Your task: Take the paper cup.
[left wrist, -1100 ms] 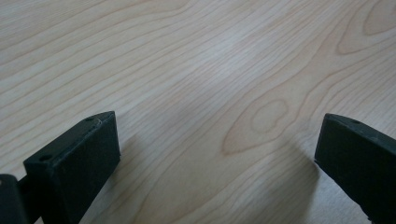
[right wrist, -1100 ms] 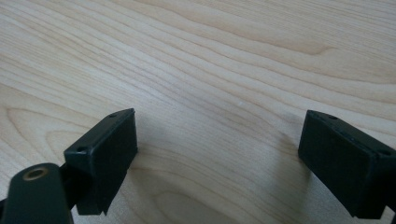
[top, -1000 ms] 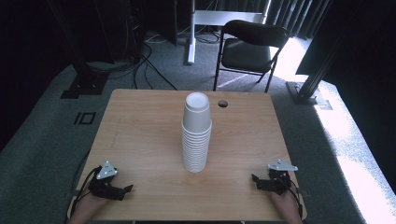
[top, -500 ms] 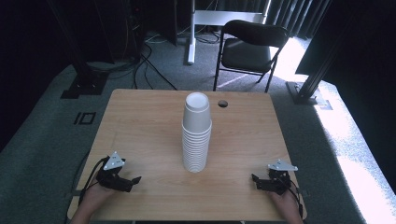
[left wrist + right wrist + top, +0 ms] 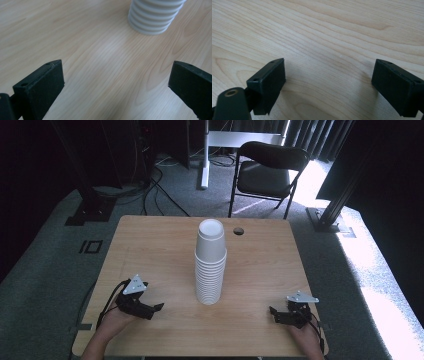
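A tall stack of white, perhaps foam, cups (image 5: 210, 262) stands upright, mouths down, at the bench (image 5: 150, 245) centre.

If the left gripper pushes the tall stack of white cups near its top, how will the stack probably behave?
The stack of cups is tall on a narrow base, so a high push would probably tip it rather than slide it. The cups look like thin disposable ones, likely light and easily crushed. They are only nested, so the upper cups may separate when lifted.

White ribbed cup stack (image 5: 210, 265); pale wood-grain table (image 5: 150, 250); black grippers; black chair (image 5: 267, 167); grey carpet (image 5: 45, 255).
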Demonstrator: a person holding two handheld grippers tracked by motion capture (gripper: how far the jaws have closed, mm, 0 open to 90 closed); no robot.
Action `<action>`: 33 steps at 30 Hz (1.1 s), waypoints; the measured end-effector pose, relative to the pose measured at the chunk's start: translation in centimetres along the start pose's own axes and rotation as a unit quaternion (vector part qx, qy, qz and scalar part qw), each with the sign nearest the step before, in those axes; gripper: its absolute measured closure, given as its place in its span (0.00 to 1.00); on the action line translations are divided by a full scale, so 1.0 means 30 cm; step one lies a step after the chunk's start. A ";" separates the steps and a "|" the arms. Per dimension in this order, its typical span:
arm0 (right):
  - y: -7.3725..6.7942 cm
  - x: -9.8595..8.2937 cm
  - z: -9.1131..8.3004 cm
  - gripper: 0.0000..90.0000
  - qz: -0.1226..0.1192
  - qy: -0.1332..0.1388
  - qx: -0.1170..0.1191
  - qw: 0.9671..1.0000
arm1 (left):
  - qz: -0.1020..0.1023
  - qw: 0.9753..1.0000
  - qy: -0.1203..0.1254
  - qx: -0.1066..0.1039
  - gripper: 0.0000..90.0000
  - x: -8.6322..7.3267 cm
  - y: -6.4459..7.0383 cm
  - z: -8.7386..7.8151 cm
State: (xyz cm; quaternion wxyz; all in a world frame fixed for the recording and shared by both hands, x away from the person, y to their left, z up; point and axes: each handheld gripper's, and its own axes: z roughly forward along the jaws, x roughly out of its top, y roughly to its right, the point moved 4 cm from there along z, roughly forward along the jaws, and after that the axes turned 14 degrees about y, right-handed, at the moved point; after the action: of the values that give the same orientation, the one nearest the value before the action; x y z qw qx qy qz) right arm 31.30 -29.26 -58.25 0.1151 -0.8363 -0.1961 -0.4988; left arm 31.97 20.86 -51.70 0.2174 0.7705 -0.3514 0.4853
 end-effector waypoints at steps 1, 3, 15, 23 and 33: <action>0.000 0.000 0.000 0.13 0.000 0.000 0.000 1.000 | 0.003 1.000 0.000 -0.002 0.00 0.009 0.004 0.005; 0.000 0.000 0.000 0.13 0.000 0.000 0.000 1.000 | 0.007 1.000 0.000 -0.010 0.00 0.026 0.013 0.014; 0.000 0.000 0.000 0.13 0.000 0.000 0.000 1.000 | 0.029 0.998 0.029 -0.042 0.00 0.141 0.067 0.038; 0.000 0.000 0.000 0.13 0.000 0.000 0.001 1.000 | 0.045 0.995 0.058 -0.064 0.00 0.250 0.105 0.034; 0.001 0.000 0.000 0.13 -0.001 0.001 0.001 1.000 | 0.053 0.991 0.083 -0.089 0.00 0.370 0.133 0.057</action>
State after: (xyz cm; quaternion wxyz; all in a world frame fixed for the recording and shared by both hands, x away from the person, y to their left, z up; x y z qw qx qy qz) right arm 31.32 -29.27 -58.26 0.1158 -0.8358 -0.1970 -0.4993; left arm 33.10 13.41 -42.47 0.2876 0.6851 -0.4148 0.5253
